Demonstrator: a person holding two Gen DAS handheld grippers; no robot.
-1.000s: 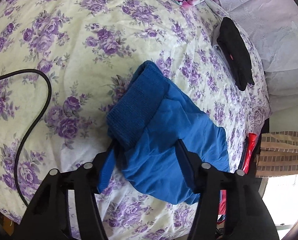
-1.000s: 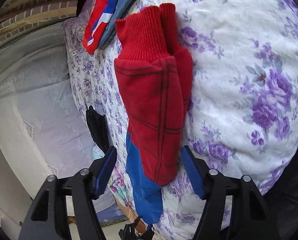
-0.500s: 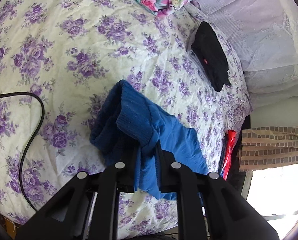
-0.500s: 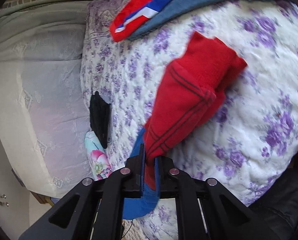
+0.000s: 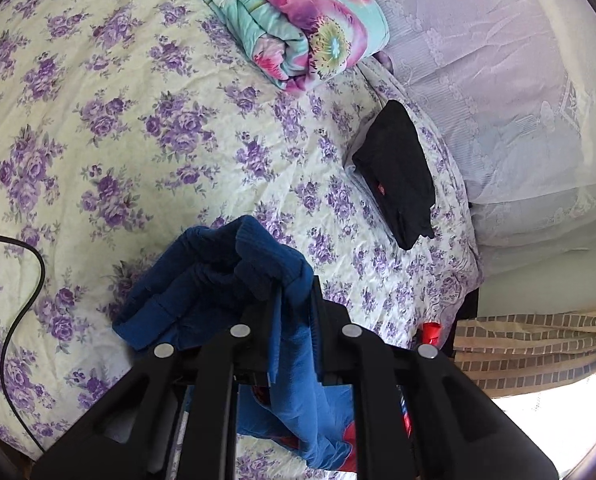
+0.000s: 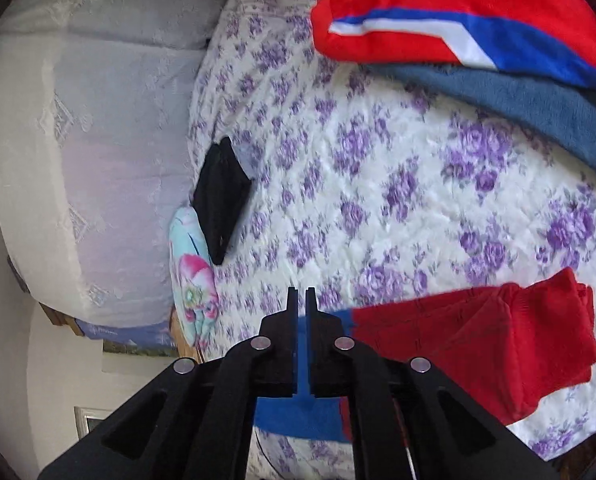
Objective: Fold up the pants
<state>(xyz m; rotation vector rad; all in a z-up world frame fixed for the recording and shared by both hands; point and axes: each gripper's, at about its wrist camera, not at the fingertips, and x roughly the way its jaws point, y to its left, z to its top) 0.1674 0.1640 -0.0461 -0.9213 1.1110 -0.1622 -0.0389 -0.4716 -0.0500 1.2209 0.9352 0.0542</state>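
Blue-and-red pants (image 5: 234, 276) hung pinched in both grippers, left gripper (image 5: 294, 312) on the blue cuff end, right gripper (image 6: 301, 320) on blue fabric, above the floral bed (image 5: 146, 136). Black folded garment (image 5: 398, 176) lay farther off; its red tag was unreadable.

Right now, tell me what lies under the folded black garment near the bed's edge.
Under the folded black garment shows purple-flowered bedsheet, with a white edge peeking out at its end; anything further beneath is covered.
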